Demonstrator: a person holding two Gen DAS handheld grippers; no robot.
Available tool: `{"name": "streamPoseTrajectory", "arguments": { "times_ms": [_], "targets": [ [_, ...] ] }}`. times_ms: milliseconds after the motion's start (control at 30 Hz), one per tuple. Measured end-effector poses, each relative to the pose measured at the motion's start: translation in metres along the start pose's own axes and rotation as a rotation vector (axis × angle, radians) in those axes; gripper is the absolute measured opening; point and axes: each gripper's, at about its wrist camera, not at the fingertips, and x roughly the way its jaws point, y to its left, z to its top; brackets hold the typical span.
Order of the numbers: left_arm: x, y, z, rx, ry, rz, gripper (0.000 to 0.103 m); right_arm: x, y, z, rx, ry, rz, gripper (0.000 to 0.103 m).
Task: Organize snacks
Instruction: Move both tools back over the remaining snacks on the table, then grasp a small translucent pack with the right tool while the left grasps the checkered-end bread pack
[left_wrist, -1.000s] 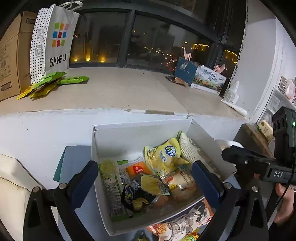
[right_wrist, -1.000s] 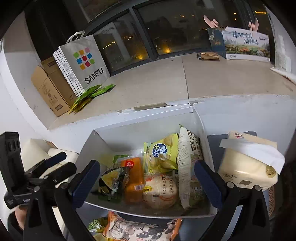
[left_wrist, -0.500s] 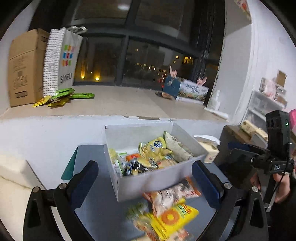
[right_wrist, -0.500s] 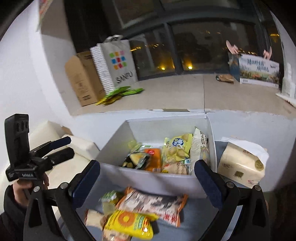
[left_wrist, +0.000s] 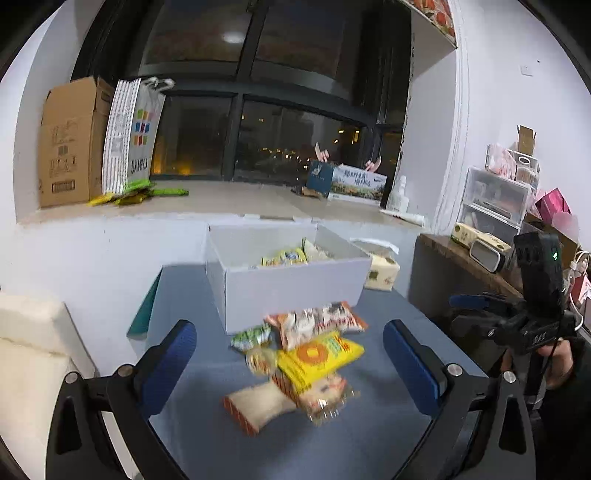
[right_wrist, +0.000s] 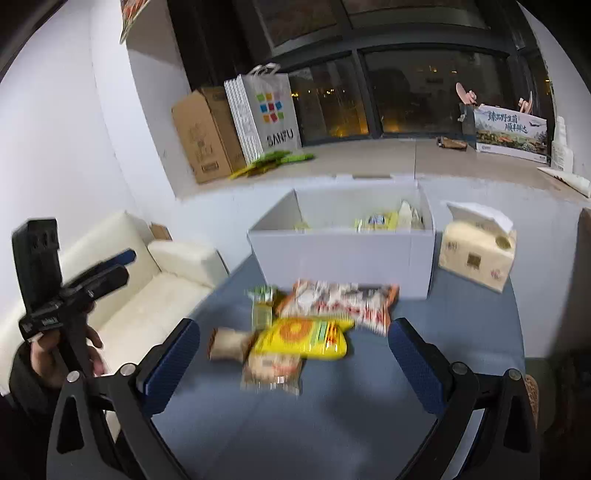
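Several loose snack packets (left_wrist: 303, 362), a yellow one (right_wrist: 306, 338) uppermost, lie heaped just before the white cardboard box (left_wrist: 291, 280). Left gripper (left_wrist: 291, 365) and right gripper (right_wrist: 295, 363) hover spread wide, empty. Risk: overlapping packets dragging along. Blue tabletop (right_wrist: 332, 424) nearer the grippers is bare.

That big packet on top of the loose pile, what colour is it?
Yellow packet with an orange round motif, clearest in the right wrist view.
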Motion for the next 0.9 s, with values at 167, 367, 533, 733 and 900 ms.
{"name": "streamPoseTrajectory", "arguments": {
  "times_ms": [167, 367, 533, 733, 900],
  "targets": [
    [-0.01, -0.001, -0.011, -0.005, 0.032, -0.02, 0.103, 0.022, 0.017, -0.019, -0.042, 0.076, 0.01, 0.103],
    [-0.023, 0.001, -0.018, 0.025, 0.033, -0.02, 0.103, 0.089, 0.048, -0.023, -0.148, 0.19, 0.019, 0.103],
    [-0.025, 0.009, -0.028, 0.015, 0.058, -0.015, 0.103, 0.155, 0.067, -0.016, -0.195, 0.282, 0.074, 0.103],
    [-0.022, 0.02, -0.038, -0.013, 0.087, -0.001, 0.103, 0.222, 0.071, -0.002, -0.173, 0.368, 0.105, 0.097],
    [-0.02, 0.026, -0.044, -0.022, 0.102, 0.003, 0.103, 0.265, 0.065, -0.001, -0.171, 0.477, 0.047, 0.036]
  ]
}}
